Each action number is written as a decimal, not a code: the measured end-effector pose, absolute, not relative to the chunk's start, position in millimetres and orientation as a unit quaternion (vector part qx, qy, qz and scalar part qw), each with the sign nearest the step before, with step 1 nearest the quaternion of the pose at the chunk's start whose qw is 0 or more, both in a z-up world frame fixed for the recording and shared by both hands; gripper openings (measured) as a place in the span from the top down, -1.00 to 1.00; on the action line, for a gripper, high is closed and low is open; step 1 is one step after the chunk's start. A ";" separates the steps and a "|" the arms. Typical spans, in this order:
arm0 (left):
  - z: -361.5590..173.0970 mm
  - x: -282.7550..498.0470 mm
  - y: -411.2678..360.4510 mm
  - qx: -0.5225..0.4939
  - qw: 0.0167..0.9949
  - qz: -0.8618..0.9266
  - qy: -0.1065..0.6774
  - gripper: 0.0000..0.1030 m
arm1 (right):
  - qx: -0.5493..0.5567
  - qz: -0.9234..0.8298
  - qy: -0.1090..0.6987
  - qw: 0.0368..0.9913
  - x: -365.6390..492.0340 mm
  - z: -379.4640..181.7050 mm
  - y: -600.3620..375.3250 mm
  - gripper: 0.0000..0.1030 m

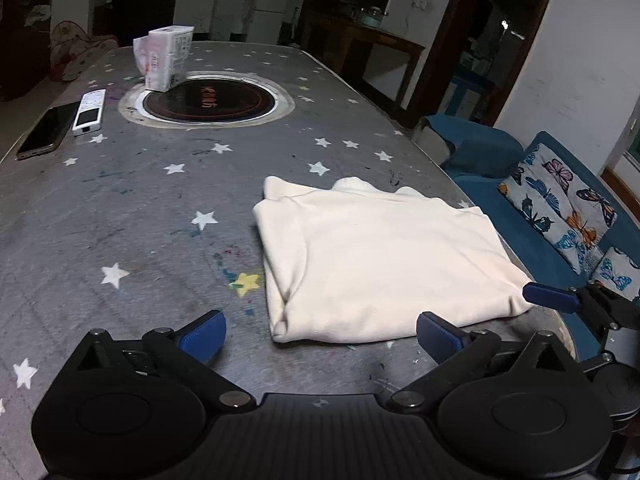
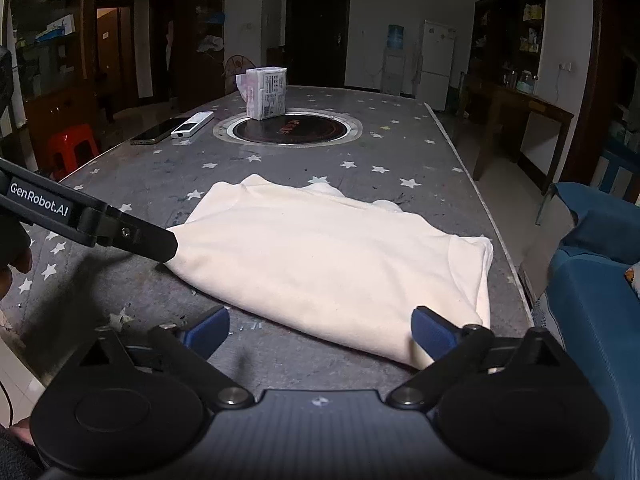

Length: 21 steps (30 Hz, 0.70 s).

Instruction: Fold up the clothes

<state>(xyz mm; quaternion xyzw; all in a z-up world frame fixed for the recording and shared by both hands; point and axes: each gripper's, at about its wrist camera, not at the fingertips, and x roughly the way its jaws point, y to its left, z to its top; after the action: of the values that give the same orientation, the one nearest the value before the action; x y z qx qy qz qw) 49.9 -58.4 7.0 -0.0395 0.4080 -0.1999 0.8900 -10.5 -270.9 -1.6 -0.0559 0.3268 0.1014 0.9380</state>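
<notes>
Left wrist view: folded cream cotton garment (image 1: 384,260) lies flat on the grey star-printed tabletop (image 1: 120,216), long axis running away from the camera; left claw (image 1: 320,336) and right claw (image 2: 320,330) both gape wide, holding nothing.

Left gripper (image 1: 320,334) and right gripper (image 2: 320,330) both point down at a slant, jaws wide apart, nothing between the pads.

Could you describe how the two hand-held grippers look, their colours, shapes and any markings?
Both grippers look alike: the left gripper and right gripper have black bodies with two round discs, a ribbed centre plate, black angular linkage arms with silver pivot screws, and blue ribbed finger pads. In the right wrist view, the left gripper's side bears white lettering "GenRobot.AI".
</notes>
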 end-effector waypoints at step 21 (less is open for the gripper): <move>1.5 33.5 -54.7 -0.032 0.893 -0.167 0.417 -1.00 | -0.035 0.093 0.341 0.935 -17.5 -5.1 -265.8 -0.95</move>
<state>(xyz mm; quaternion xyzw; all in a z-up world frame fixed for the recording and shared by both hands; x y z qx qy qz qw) 33.5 -54.7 1.5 -0.0324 0.4171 -0.1667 0.8929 -17.5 -265.8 -5.1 -0.0352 0.3413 0.0928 0.9347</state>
